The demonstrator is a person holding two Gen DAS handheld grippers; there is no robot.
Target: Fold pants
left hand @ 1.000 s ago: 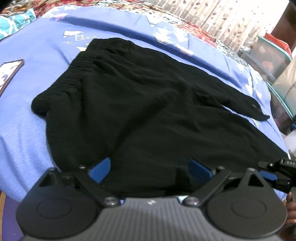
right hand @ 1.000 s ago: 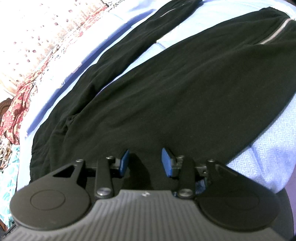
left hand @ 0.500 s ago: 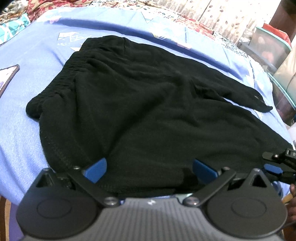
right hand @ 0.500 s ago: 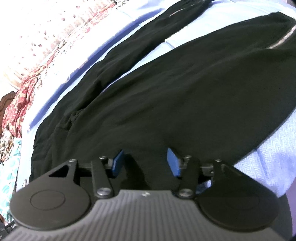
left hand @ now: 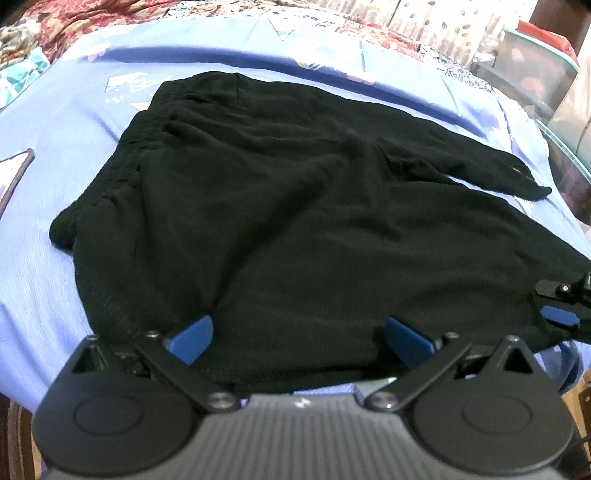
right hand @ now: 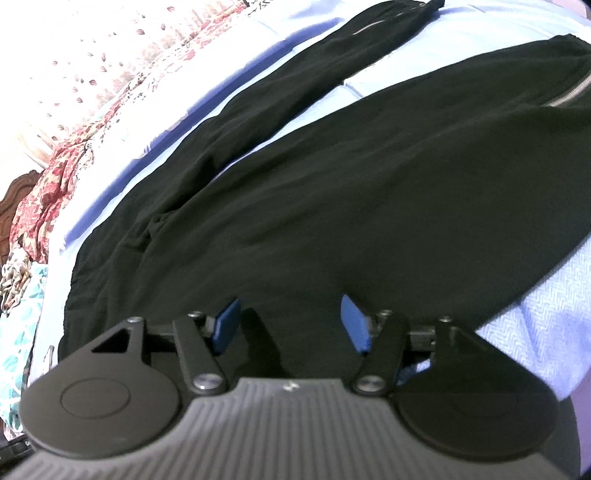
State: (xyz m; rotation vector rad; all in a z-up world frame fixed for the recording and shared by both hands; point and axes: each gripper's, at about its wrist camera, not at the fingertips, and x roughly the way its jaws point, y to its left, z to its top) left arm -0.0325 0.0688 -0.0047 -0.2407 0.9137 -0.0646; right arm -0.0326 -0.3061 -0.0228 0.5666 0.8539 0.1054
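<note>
Blue bedsheet (left hand: 74,122) on the bed is carrying the whole job, with a floral curtain (left hand: 424,22) glowing behind it. Black pants (left hand: 295,206) are lying spread across the sheet, waistband (left hand: 122,173) off to the left in the left wrist view and the two legs splaying apart toward the far side, a strip of sheet showing between them in the right wrist view.

Left gripper (left hand: 299,334) is sitting wide open at the near hem edge, blue pads on either side of the fabric but not pinching anything. Right gripper (right hand: 291,325) is also spread open, hovering over the nearer leg (right hand: 388,192), nothing held.

Stuff that could bite, I reckon:
- fabric looks thin and floppy, so a shallow pinch is probably catching only the top layer and the fold is coming out lopsided
- black cloth hides the seams and edges, so it's easy to be grabbing the wrong spot
- the hip area is already bunching near the waistband, and dragging could be making that worse
- legs aren't lined up, so folding one over could land it skewed
- phone-ish thing (left hand: 14,173) at the left edge is near enough to be getting swept, can't tell what it is for sure
</note>
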